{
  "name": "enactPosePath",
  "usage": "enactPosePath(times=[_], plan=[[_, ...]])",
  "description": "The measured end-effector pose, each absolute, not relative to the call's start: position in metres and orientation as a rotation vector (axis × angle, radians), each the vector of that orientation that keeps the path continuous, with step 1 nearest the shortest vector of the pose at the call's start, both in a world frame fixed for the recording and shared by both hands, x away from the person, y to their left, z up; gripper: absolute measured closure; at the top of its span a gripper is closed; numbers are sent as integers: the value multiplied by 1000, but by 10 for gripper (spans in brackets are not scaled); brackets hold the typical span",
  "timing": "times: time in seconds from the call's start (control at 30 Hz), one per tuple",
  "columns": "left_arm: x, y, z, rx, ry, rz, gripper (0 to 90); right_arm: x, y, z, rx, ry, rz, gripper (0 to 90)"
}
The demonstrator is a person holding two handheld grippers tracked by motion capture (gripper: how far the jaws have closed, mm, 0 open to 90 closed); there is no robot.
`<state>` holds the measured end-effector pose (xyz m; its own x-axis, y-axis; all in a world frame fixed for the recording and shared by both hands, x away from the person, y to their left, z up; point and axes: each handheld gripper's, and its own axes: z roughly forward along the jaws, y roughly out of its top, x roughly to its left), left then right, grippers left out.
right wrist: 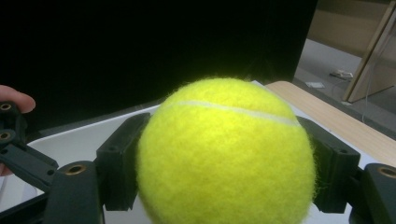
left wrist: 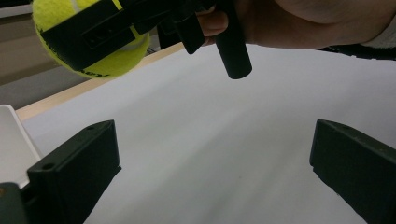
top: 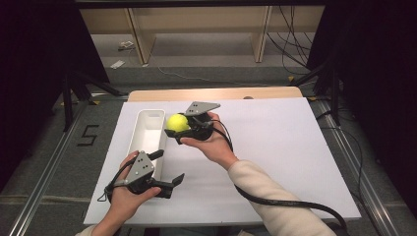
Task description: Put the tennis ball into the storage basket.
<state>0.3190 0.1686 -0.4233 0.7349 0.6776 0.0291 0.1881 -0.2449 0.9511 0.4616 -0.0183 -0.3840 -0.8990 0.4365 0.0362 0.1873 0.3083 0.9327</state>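
Right claw [top: 173, 129] clamping tennis ball [top: 177, 122], black print unreadable

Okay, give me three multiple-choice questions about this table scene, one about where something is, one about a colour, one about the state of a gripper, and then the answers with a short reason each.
1. Where is the tennis ball?
A. between the jaws of the right hand-held gripper
B. lying in the white tray
C. on the floor

2. What colour is the tennis ball?
A. red
B. yellow-green
C. blue

3. How are the jaws of the left hand-held gripper?
A. shut on the ball
B. shut on the tray's rim
C. open, with nothing between them

Answers:
1 A: the right gripper view shows a black jaw against each side of the ball.
2 B: it is yellow-green in every view.
3 C: the left gripper view shows its jaws wide apart over the white board, beside the white tray.
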Motion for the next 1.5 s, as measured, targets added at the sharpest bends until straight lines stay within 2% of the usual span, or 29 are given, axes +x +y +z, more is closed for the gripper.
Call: enactPosePath(times=[1.5], plan=[[318, 169, -423, 1791, 681, 533, 11, 466, 7, -377, 530, 2362, 1639, 267]])
